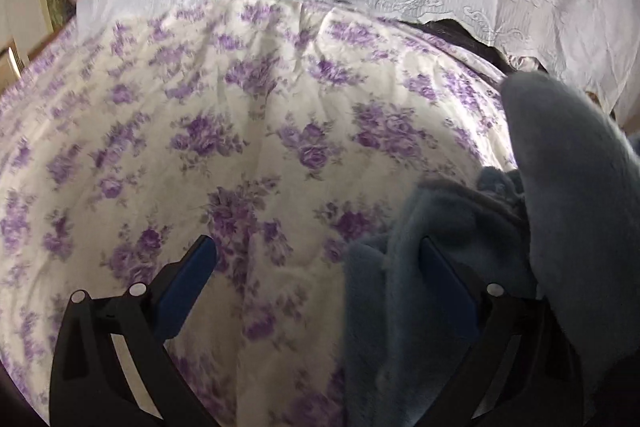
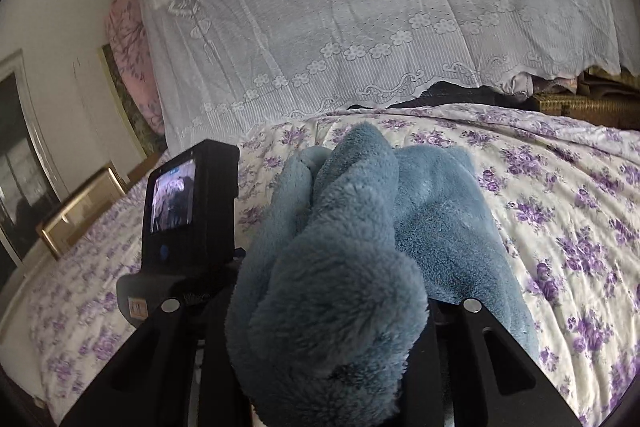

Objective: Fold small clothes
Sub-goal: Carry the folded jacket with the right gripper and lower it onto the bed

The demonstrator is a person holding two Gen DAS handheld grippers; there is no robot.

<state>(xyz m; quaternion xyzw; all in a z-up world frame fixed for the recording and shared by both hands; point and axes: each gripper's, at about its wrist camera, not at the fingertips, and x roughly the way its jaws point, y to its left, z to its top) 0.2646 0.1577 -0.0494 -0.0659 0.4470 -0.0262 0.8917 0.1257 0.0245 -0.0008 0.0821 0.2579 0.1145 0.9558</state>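
A fluffy blue garment (image 2: 360, 211) lies bunched on the floral bedspread (image 2: 560, 211). My right gripper (image 2: 332, 311) is shut on a thick fold of the blue garment and holds it up close to the lens; its fingertips are hidden by the fleece. In the left wrist view the blue garment (image 1: 440, 267) fills the lower right, with a raised part at the right. My left gripper (image 1: 316, 259) is open, its blue-padded fingers (image 1: 192, 279) spread wide; the right finger is against the garment's edge. The left gripper's body with its small screen (image 2: 176, 195) shows left of the garment.
A white lace cover (image 2: 360, 27) drapes over a pile at the back of the bed. A pink floral pillow (image 2: 128, 55) stands at the left. Wicker baskets (image 2: 592, 103) sit at the right rear. A wooden frame edge (image 2: 80, 203) lies at the bed's left side.
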